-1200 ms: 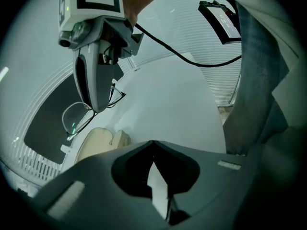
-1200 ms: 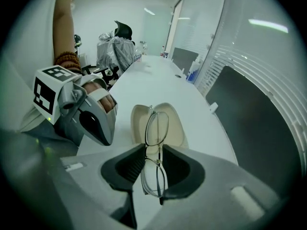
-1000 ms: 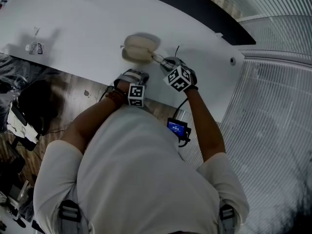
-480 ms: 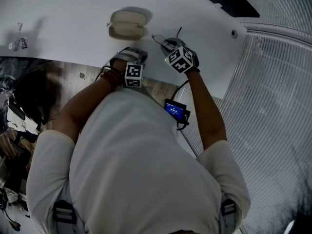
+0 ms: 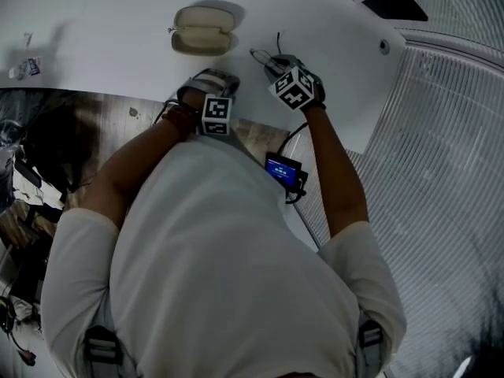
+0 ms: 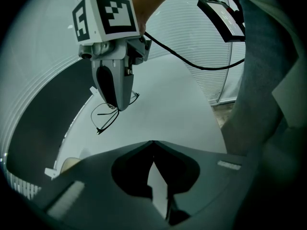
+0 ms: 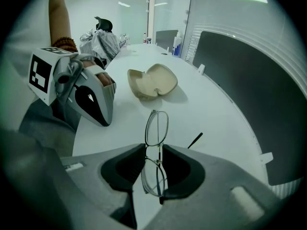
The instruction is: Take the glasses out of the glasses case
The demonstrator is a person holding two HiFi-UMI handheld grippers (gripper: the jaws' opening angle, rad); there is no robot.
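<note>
The glasses (image 7: 156, 128) were out of the case (image 7: 152, 82), pinched at the bridge by the right claw (image 7: 152, 150) over the white surface (image 5: 110, 38). The case lay open farther back, apart from both claws. The left claw (image 6: 153, 143) was pressed together, holding nothing.

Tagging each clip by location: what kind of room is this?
Probably an office or meeting room: a long, curved white table, a wall of slatted blinds behind it, and wood-look flooring below the table's edge.
</note>
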